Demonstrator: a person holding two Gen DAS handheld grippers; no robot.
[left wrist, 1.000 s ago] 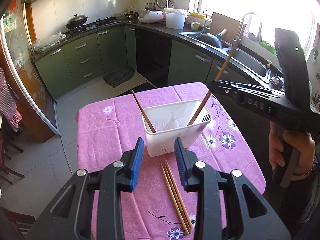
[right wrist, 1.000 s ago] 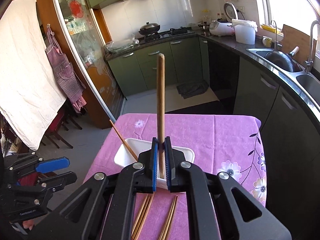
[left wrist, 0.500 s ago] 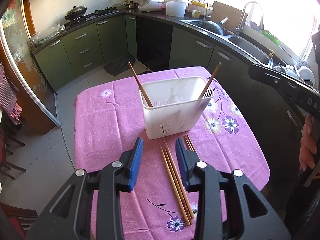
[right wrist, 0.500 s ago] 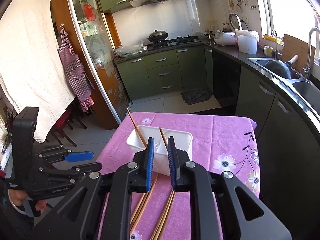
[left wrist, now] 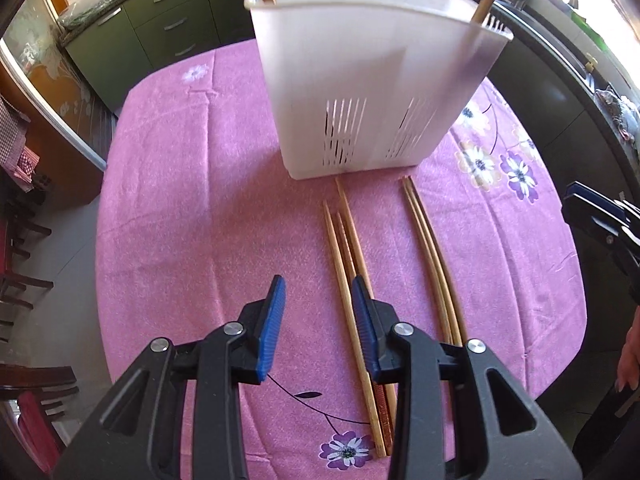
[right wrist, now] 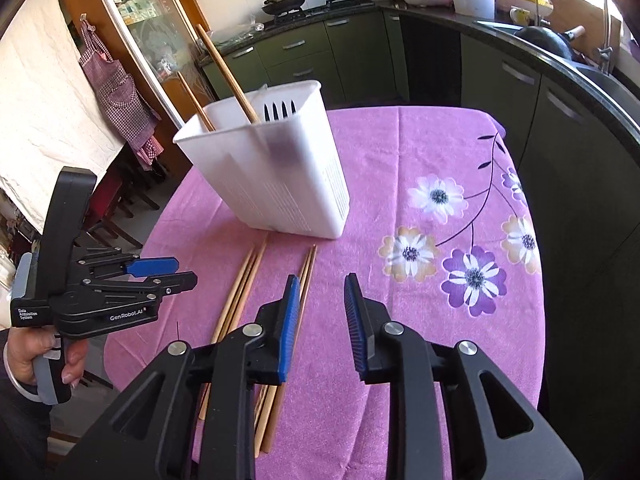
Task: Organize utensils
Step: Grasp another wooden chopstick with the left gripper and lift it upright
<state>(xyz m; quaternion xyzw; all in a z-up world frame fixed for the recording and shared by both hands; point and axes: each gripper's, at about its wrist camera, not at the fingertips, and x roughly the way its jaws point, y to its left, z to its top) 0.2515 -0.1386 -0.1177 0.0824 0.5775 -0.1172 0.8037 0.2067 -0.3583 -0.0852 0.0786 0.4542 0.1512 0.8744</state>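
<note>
- Wooden chopsticks lie loose on the pink flowered tablecloth [left wrist: 192,208] in two bundles, and both run lengthwise straight away from the jaws toward the white utensil caddy [left wrist: 372,92].
- Left gripper [left wrist: 318,316] hangs low over the cloth, jaws moderately apart and empty; the three-stick bundle [left wrist: 346,256] passes just under the inner edge of its right-hand finger, so the sticks sit slightly right of the gap's centre.
- The two-stick bundle [left wrist: 432,256] lies further right of those jaws, well outside them.
- From the right wrist view, the right gripper [right wrist: 320,312] is also parted and empty; that pair [right wrist: 304,280] runs just beside its left-hand finger, and the other bundle [right wrist: 240,292] lies further left.
- Long axis matters here: the sticks line up with the fingers' pointing direction, so closing would squeeze them across their thin width, which looks right for a pinch.
- My read: the left gripper is nearer its bundle and needs only a small shift rightward before closing.
- Two chopsticks [right wrist: 224,72] already stand leaning in the caddy, beside what looks like a fork [right wrist: 280,112].
</note>
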